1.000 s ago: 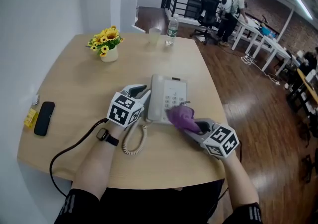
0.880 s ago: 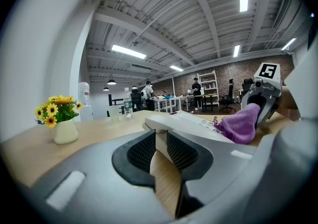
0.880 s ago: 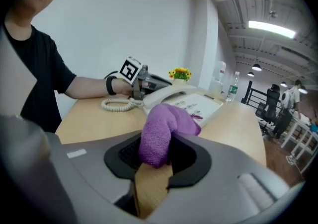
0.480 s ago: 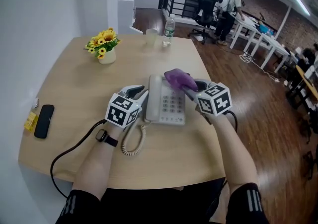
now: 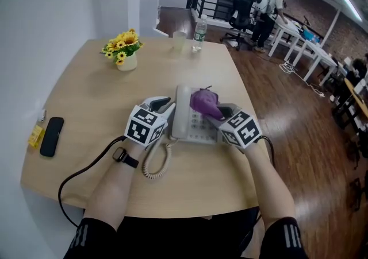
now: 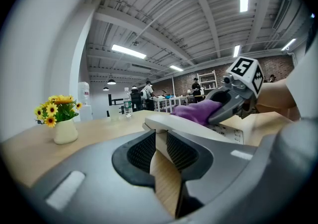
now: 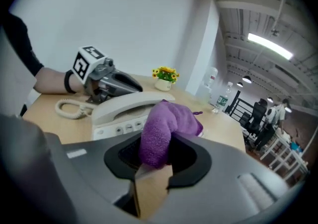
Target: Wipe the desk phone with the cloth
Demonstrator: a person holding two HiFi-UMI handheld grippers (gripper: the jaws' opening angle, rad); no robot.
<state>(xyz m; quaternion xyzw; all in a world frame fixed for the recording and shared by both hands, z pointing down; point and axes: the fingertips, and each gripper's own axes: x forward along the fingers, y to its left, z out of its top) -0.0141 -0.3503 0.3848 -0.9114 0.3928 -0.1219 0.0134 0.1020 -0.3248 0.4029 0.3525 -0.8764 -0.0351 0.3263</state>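
Round wooden table (image 5: 86,108), seen from beside the seated person. Desk phone (image 5: 185,115) lies near the table's front edge, handset on its cradle, coiled cord trailing toward the person. Left claw (image 5: 167,108) sits at the phone's left flank, drawn narrow, with the handset's edge apparently nipped between its tips, which steadies the set. Right claw (image 5: 217,112) is clamped on a bunched purple cloth (image 5: 204,103), which presses on the upper keypad just right of the handset. Wiping appears to be under way on the key face. The handset, lower keys and sides look like the remaining surfaces, though no view shows which are clean.
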